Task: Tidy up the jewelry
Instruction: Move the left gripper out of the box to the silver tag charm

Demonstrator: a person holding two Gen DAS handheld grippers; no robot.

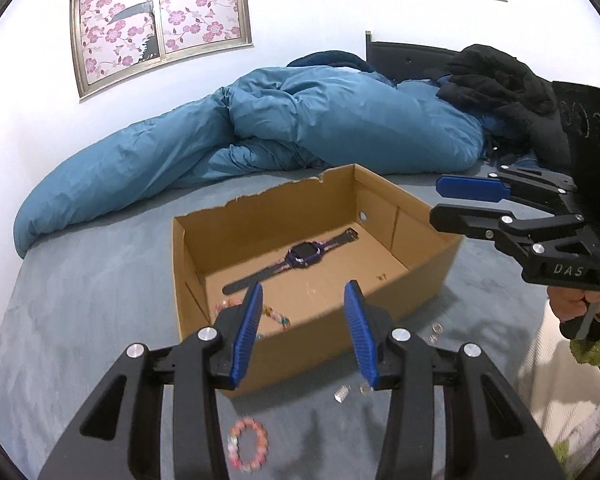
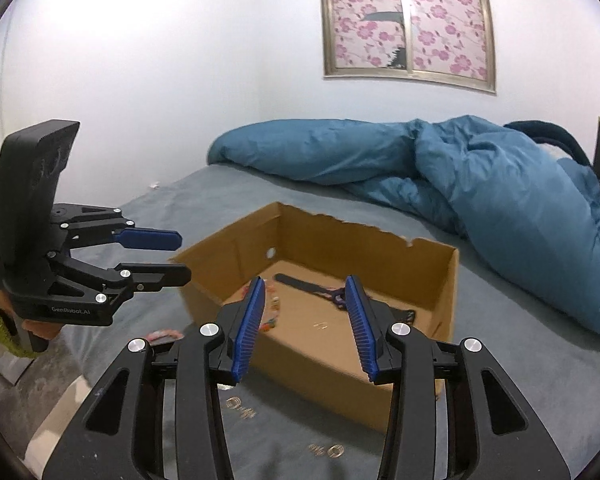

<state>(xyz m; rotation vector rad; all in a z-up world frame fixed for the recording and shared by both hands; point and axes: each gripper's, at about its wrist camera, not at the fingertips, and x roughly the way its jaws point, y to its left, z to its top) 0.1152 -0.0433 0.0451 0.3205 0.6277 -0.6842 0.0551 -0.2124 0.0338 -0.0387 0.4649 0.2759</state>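
Left wrist view: left gripper (image 1: 304, 292) hovers above cardboard box (image 1: 432, 264) near wall, jaws partly apart, nothing between. Watch (image 1: 302, 258) lies inside; bead bracelet (image 1: 247, 445) on bed (image 1: 80, 300) outside.

Right wrist view: right gripper (image 2: 306, 290) over box's near edge, jaws partly apart, empty. Small rings (image 2: 326, 449) on open bedding.

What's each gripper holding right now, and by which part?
Nothing. The left gripper and right gripper both have bare blue pads with an empty gap between them. The purple smartwatch lies loose in the open brown cardboard box.
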